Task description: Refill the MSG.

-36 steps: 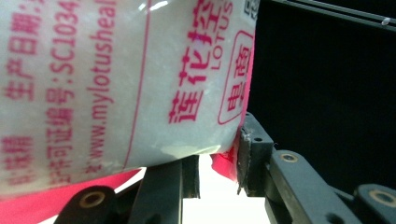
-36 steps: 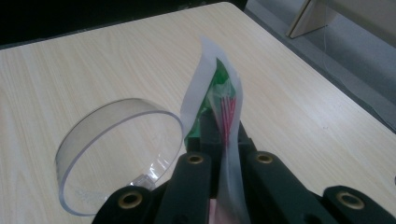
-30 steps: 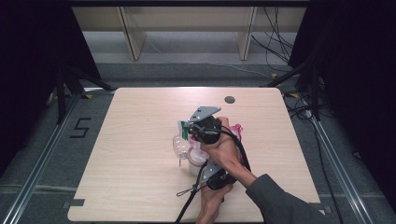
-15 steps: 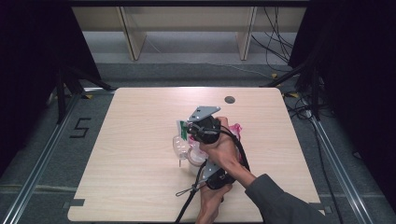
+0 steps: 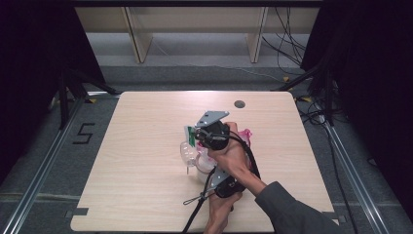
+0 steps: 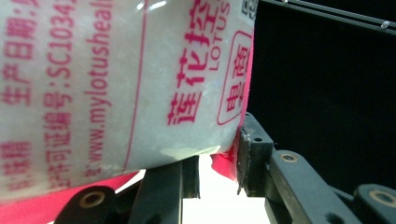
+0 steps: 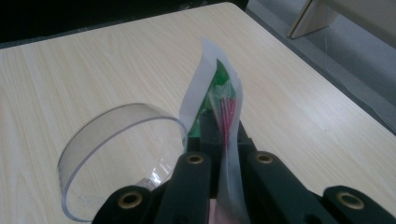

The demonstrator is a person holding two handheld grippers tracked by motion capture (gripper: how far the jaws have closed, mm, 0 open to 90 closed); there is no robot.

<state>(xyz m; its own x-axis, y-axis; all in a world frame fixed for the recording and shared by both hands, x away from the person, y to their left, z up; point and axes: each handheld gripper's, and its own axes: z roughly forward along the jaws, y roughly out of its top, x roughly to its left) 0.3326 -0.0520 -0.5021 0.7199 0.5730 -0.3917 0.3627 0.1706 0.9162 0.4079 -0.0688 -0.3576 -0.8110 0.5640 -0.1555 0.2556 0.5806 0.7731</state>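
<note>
Your right gripper (image 7: 219,140) has its jaws pinched tight on a thin sachet (image 7: 219,93), white-edged with green and red print, which stands up from between the pads above the table (image 7: 303,107). In the high view that sachet (image 5: 190,135) sits near the table's middle, at the far end of the right gripper (image 5: 210,131). Just beside it, on its left in the right gripper view, is a clear cup (image 7: 116,149), close enough to crowd that side of the jaws. Your left gripper (image 6: 215,158) holds a white pouch (image 6: 116,79) with pink lettering and a pink edge; its jaws stand partly closed, the right-hand jaw against the pouch's pink edge, and the pouch blocks most of what lies ahead of it. From above, the left gripper (image 5: 226,183) lies nearer you, under your right forearm, with a bit of pink pouch (image 5: 246,134) showing past your right hand (image 5: 234,156). A small dark hole (image 5: 239,104) marks the table's far side, well apart from everything.
</note>
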